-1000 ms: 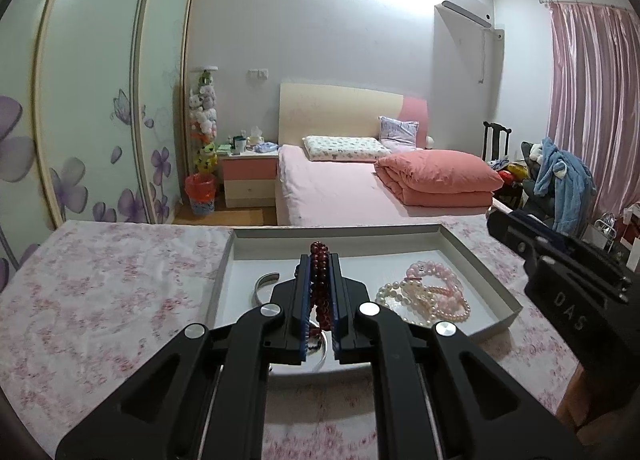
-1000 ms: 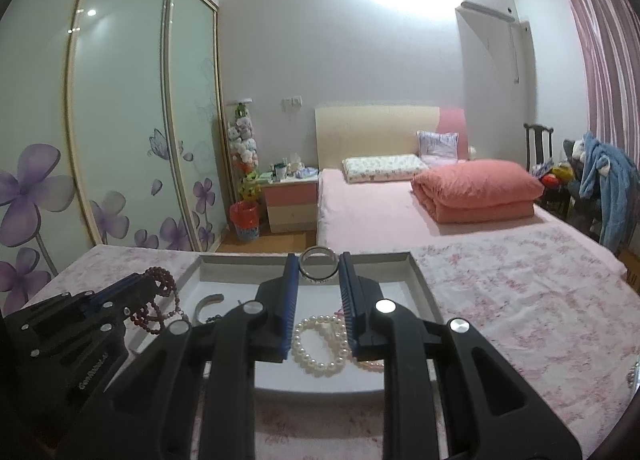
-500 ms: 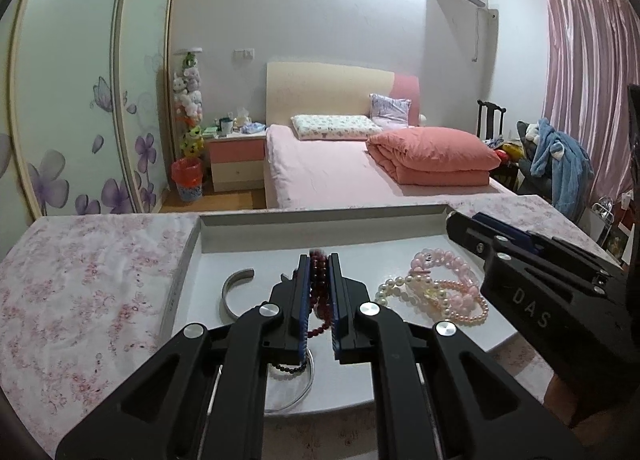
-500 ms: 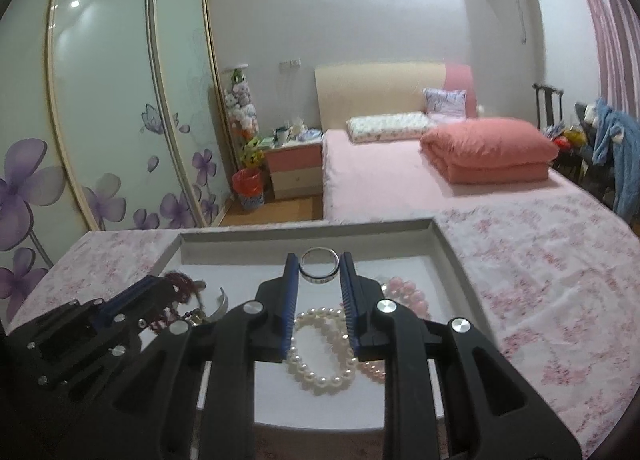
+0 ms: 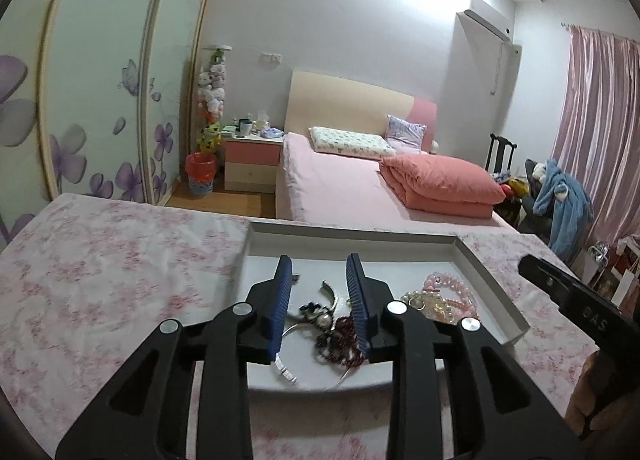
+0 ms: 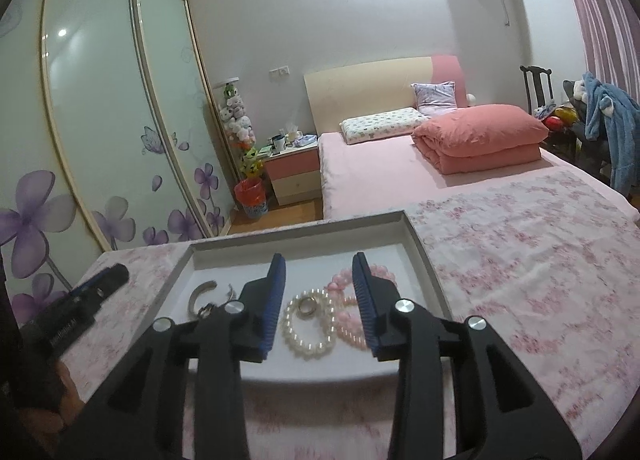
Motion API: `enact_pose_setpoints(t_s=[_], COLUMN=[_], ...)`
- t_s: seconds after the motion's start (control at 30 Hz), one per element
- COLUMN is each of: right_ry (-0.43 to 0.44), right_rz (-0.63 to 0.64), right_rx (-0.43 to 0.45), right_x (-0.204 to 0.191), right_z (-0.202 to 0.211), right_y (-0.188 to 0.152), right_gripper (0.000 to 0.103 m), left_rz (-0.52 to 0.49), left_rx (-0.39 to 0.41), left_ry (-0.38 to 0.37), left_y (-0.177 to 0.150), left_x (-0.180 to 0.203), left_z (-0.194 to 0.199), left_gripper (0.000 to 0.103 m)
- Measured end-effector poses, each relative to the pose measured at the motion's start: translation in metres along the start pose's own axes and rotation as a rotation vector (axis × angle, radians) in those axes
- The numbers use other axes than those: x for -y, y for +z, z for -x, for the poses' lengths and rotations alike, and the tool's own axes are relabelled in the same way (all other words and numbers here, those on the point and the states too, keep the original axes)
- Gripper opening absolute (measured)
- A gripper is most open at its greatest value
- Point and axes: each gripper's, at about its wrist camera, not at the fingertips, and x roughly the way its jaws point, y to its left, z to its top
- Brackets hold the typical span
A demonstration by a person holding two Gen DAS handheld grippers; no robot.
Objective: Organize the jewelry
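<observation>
My left gripper [image 5: 320, 284] has just been opening; its ribbed blue pads stand apart, pressing nothing, above the dark red bead bracelet [image 5: 340, 340] lying bunched in the shallow white tray [image 5: 492, 280]. My right gripper [image 6: 318, 284] has just parted too, empty, over a metal ring [image 6: 307, 306] resting inside the round pearl bracelet [image 6: 308, 324]. Glossy pink beads [image 6: 344, 300] lie beside it.

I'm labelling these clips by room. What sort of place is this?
A bedroom, most likely: a bed with a folded quilt, a nightstand, and a sliding wardrobe.
</observation>
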Motion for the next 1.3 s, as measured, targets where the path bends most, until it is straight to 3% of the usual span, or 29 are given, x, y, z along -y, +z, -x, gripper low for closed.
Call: enact_pose_setpoints(t_s=[0.47, 0.57, 0.73, 0.8, 1.03, 1.3], right_ry=[-0.002, -0.006, -0.02, -0.02, -0.033, -0.062], right_rz=[0.089, 0.079, 0.071, 0.079, 0.102, 0.122], right_rx=[0.036, 0.044, 0.068, 0.08, 0.088, 0.142], right_x=[-0.034, -0.033, -0.031, -0.03, -0.03, -0.025], right_z=[0.096, 0.109, 0.129, 0.135, 0.145, 0.167], right_y=[-0.039, -0.043, -0.054, -0.058, -0.077, -0.092], right_gripper=[0.064, 0.072, 0.095, 0.099, 0.099, 0.099], left_rz=[-0.044, -0.063, -0.076, -0.076, -0.065, -0.08], left_rx=[0.062, 0.075, 0.095, 0.1, 0.112, 0.125], left_ry=[0.115, 0.132, 0.148, 0.154, 0.17, 0.177], left_y=[-0.028, -0.034, -0.043, -0.047, -0.057, -0.072], left_x=[-0.01, -0.007, -0.003, -0.002, -0.002, 0.004], left_z=[0.094, 0.108, 0.125, 0.13, 0.143, 0.16], left_gripper=[0.063, 0.07, 0.082, 0.085, 0.097, 0.101])
